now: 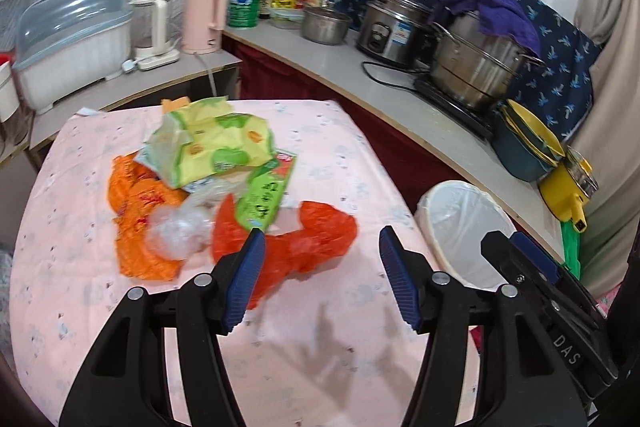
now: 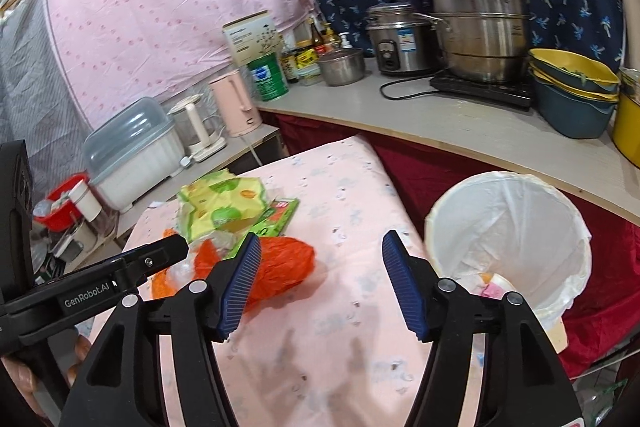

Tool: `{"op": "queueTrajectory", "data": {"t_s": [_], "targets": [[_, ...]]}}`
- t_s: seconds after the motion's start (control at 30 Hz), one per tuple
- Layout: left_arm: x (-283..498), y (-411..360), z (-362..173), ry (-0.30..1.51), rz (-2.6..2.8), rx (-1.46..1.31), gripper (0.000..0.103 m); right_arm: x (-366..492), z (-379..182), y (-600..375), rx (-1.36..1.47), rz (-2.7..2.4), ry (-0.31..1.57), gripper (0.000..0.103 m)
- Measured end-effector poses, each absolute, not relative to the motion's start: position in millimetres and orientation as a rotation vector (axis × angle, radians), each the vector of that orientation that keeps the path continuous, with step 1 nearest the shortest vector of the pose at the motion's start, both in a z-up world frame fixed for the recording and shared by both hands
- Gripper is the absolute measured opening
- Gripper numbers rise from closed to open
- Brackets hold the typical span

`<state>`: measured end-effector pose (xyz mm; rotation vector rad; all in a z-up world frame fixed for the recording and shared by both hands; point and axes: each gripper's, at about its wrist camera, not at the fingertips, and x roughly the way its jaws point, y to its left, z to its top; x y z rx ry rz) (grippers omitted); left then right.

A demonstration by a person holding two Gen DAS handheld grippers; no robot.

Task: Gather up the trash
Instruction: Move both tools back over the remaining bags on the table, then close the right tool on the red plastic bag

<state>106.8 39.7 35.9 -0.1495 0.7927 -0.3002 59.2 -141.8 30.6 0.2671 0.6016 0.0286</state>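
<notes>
Your left gripper (image 1: 322,245) hangs over the pink cloth-covered table (image 1: 352,155), jaws apart and empty. The litter sits heaped just ahead: orange crinkled wrapper (image 1: 136,211), clear crumpled plastic (image 1: 180,231), yellow-green tissue pack (image 1: 212,143), green printed packet (image 1: 264,199), red thin plastic bag (image 1: 316,239) nearest. Your right gripper (image 2: 320,247), also gaping and empty, points between heap and white-lined round bin (image 2: 508,223), which stands beside the table edge, probably for short drops.

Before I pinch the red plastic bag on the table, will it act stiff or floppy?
Probably floppy: the red plastic bag lies crumpled and thin on the pink tablecloth. It likely weighs little, since it looks empty. It may drag the green wrapper, whose edge overlaps it.
</notes>
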Motion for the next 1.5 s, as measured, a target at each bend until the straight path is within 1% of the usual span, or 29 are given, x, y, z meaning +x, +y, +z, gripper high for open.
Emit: {"op": "queueTrajectory", "data": {"t_s": [0.13,0.23,0.3,0.37,0.7,1.0,1.33,1.37,1.5], "targets": [[104.9,69.2,29.7,0.801,-0.247,-0.178,0.059,61.8,28.1,-118.2,0.245,0.063,0.618,0.064],[104.6,88.5,23.0,0.81,-0.211,-0.192,0.061,63.9,25.5,-101.0,0.229,0.083,0.627,0.069],[103.5,100.1,18.2,0.809,-0.178,-0.193,0.066,65.5,23.1,-89.8,0.22,0.09,0.634,0.071],[102.5,110.3,14.0,0.809,-0.152,-0.192,0.067,68.6,18.8,-78.3,0.213,0.099,0.647,0.071],[104.3,157.0,-11.7,0.849,-0.075,-0.214,0.068,85.3,-12.1,-27.7,0.177,0.143,0.726,0.072],[110.7,180.1,-29.9,0.878,-0.038,-0.234,0.068,110.2,-45.8,2.6,0.151,0.135,0.796,0.073],[122.9,193.0,-42.8,0.896,-0.039,-0.257,0.068,147.6,-71.3,15.0,0.154,0.052,0.843,0.073],[124.7,193.2,-43.9,0.899,-0.041,-0.257,0.068,149.4,-74.1,15.2,0.155,0.047,0.847,0.072],[131.6,190.6,-46.5,0.906,-0.054,-0.246,0.068,154.4,-85.1,10.0,0.179,0.055,0.872,0.041]]}}
